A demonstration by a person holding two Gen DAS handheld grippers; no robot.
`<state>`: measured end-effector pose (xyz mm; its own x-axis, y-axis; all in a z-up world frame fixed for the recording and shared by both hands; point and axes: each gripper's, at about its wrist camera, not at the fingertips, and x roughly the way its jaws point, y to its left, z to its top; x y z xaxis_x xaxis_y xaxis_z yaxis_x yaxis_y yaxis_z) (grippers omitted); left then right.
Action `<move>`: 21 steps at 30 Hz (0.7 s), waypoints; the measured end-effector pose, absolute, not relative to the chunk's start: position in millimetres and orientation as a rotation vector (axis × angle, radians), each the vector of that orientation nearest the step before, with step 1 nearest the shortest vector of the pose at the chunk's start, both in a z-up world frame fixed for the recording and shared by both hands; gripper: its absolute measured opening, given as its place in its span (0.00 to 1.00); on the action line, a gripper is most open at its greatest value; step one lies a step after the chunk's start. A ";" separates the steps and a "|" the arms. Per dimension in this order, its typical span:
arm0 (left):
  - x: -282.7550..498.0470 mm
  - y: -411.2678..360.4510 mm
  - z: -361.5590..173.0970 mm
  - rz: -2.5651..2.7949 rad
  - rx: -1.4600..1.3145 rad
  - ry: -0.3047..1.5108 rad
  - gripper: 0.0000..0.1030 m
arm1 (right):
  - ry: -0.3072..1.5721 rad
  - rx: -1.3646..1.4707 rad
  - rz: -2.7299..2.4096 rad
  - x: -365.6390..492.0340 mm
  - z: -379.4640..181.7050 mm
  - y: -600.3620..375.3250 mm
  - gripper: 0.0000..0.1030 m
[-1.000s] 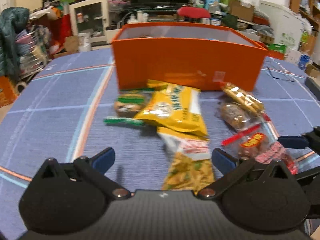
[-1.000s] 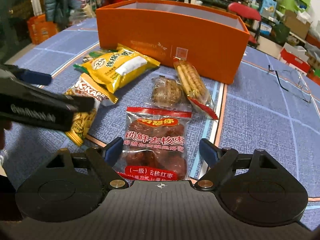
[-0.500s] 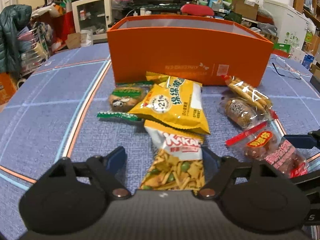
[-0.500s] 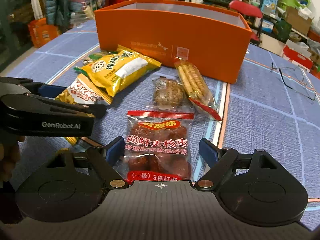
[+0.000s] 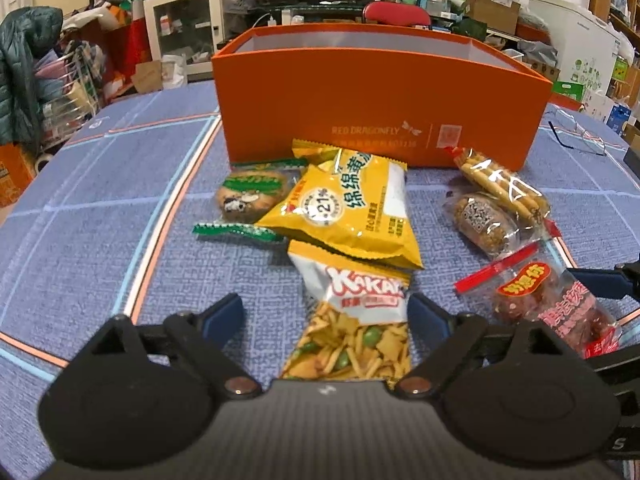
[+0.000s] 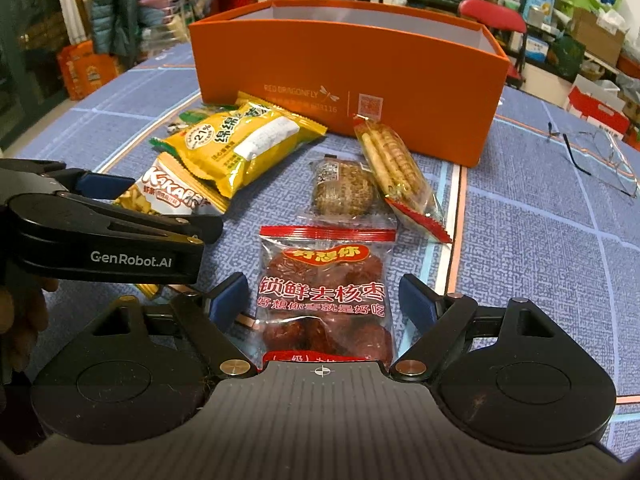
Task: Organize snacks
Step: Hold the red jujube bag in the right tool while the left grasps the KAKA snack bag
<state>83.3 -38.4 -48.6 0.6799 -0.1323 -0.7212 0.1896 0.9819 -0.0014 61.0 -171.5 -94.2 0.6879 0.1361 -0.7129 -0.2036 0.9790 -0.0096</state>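
An orange box stands open-topped at the back of a blue cloth; it also shows in the right wrist view. Snack packs lie in front of it. My left gripper is open, its jaws either side of the KAKA mixed-snack pack. My right gripper is open around the red dates pack. A yellow pack, a green-wrapped cookie, a round brown cake and a biscuit-stick pack lie between the grippers and the box.
A pair of glasses lies on the cloth at the right. The left gripper's body sits close to the left of my right gripper. Cluttered shelves, a red chair and boxes stand behind the table.
My left gripper has moved forward and down, so its jaws now straddle the KAKA pack. My right gripper has crept slightly forward over the dates pack. Both stay open.
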 end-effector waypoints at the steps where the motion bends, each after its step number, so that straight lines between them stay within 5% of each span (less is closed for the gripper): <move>1: 84.0 -38.5 -48.3 -0.180 0.076 0.806 0.87 | 0.790 -0.090 0.190 61.0 -94.3 -171.5 0.71; 21: 85.2 -39.0 -48.7 -0.197 0.086 0.813 0.88 | 0.795 -0.082 0.184 61.5 -93.8 -171.6 0.66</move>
<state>85.2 -39.0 -48.7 0.6700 -0.1418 -0.7287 0.2074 0.9783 0.0003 61.5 -171.6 -93.8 0.6856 0.1328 -0.7157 -0.1946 0.9809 -0.0043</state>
